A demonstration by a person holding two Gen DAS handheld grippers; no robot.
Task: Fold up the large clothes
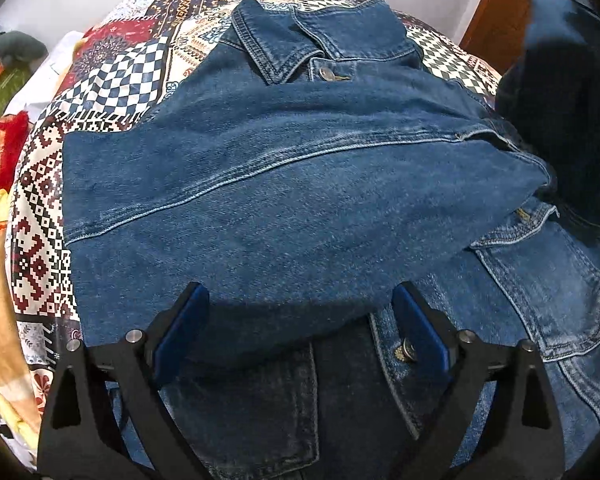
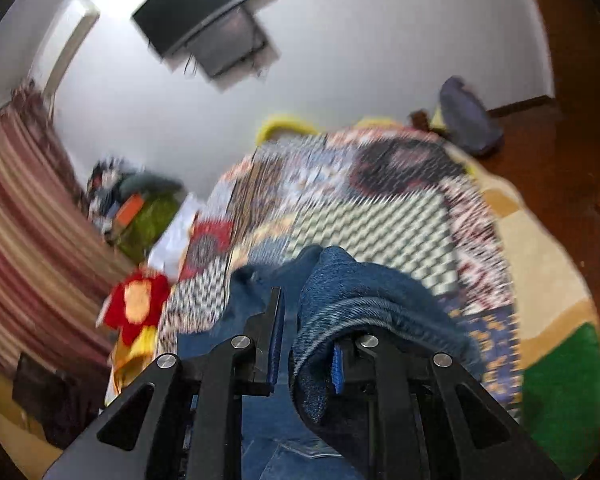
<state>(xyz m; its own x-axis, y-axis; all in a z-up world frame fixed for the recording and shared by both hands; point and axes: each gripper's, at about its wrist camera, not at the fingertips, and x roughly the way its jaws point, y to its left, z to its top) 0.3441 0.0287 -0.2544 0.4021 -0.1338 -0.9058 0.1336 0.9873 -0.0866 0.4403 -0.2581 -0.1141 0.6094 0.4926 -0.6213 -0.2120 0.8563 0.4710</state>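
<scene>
Denim jacket (image 1: 300, 184) beneath left gripper (image 1: 300, 320)

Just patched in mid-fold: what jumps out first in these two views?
A blue denim jacket fills the left view, spread on a patchwork bedspread, collar at the far end. The left tool hangs open above it. The right tool is shut on a denim fold, lifted over the bed.

Denim jacket (image 1: 300, 184) on patterned bedspread (image 1: 112, 80)
</scene>
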